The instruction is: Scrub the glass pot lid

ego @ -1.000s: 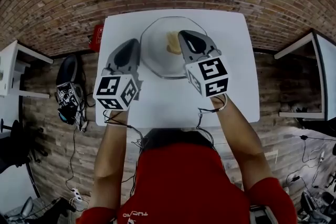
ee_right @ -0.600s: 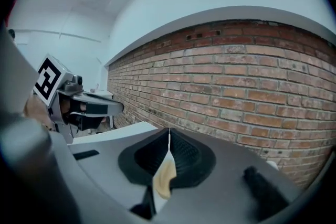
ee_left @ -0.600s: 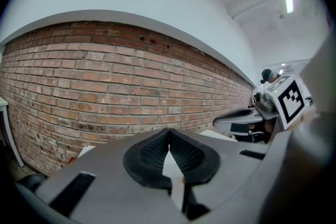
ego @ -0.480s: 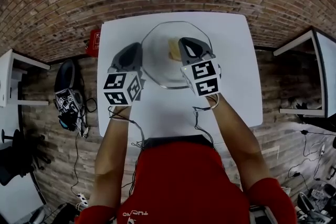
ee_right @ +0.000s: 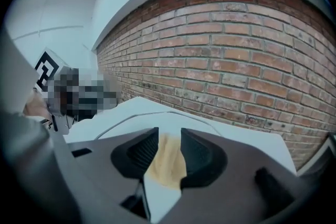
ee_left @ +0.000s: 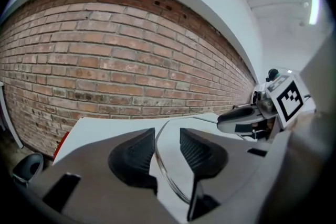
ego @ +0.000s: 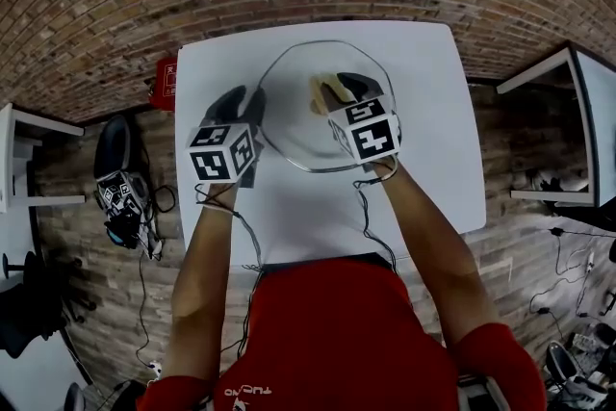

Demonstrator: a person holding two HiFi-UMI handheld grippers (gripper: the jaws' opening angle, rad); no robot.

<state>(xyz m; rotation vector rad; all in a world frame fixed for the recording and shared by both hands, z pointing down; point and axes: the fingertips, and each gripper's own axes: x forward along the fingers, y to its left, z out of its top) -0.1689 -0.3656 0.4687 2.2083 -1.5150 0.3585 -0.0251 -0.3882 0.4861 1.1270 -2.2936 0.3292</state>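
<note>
Brick all round, and one white table (ego: 428, 173) in the middle of the head view. More white furniture shows at the far L and R edges, cables lie on the floor at the bottom, and there's a red item (ego: 164, 82) off the table's upper-left corner.

Progress (my read):
- The glass lid (ego: 294, 132) lies on the table, upper centre of the frame.
- The L gripper (ee_left: 167, 136) is at the lid's left rim. Its fingers are narrow but apart, and the rim runs through the gap. Can't tell whether either pad touches the metal edge.
- The R gripper (ee_right: 169, 136) is over the lid's upper-middle, fingers closed on a yellow scrub pad (ee_right: 168, 165) that hangs below the tips.
- The pad is on or just above the glass; can't tell which.
- So the tool is picked up, the lid is braced or about to be, and the pad is in place.
- No suds, water or streaks are visible, so there's no telling how much glass is done.
- Prob. early: most or all of the surface is left to scrub, incl. the lower half nearest the person and the rim.

Count:
- Lid x1
- Scrub pad x1
- Grippers x2
- Main table x1
- Red item x1
- No pot, sink or soap in view
</note>
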